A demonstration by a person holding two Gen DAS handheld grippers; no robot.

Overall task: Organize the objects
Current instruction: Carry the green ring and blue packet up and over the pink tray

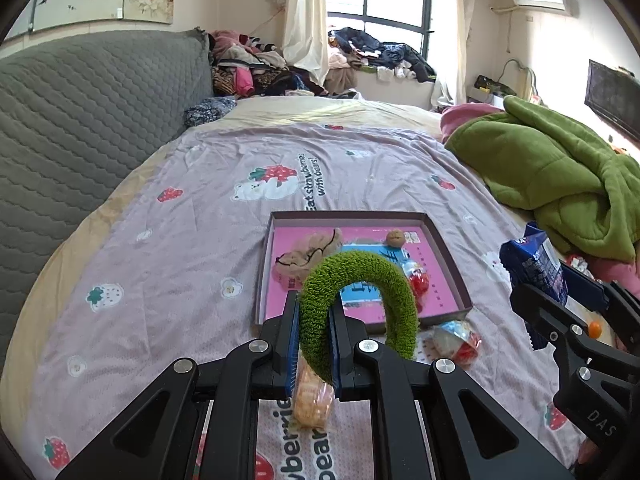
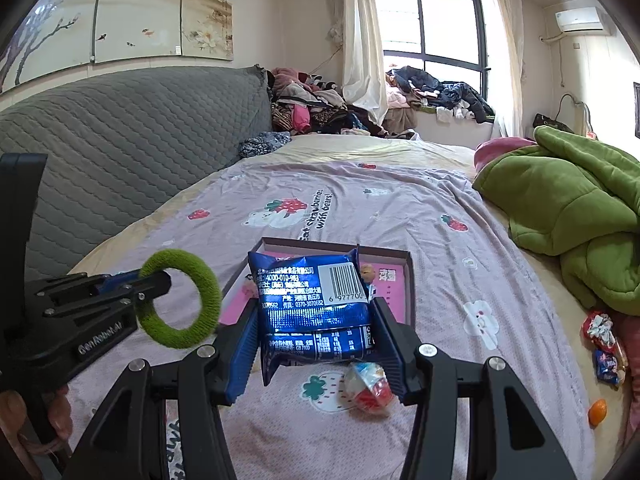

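My left gripper [image 1: 316, 300] is shut on a fuzzy green ring [image 1: 384, 276], which stands up between the pads above the near edge of a shallow box [image 1: 448, 264] with a pink floor. The box holds a walnut [image 1: 396, 237], a beige netted item [image 1: 312, 250] and a red sweet [image 1: 418, 280]. My right gripper [image 2: 316, 316] is shut on a blue snack packet [image 2: 312, 304], held above the bed in front of the box [image 2: 408, 280]. The right wrist view shows the left gripper [image 2: 162, 280] with the ring [image 2: 208, 300] at left.
On the strawberry-print sheet, a pack of biscuits [image 1: 312, 396] lies under the left gripper and a wrapped egg-shaped sweet [image 2: 370, 386] under the right. More sweets [image 2: 600, 336] and a small orange thing [image 2: 597, 412] lie at right by a green blanket [image 2: 580, 216]. A grey headboard [image 1: 80, 120] runs along the left.
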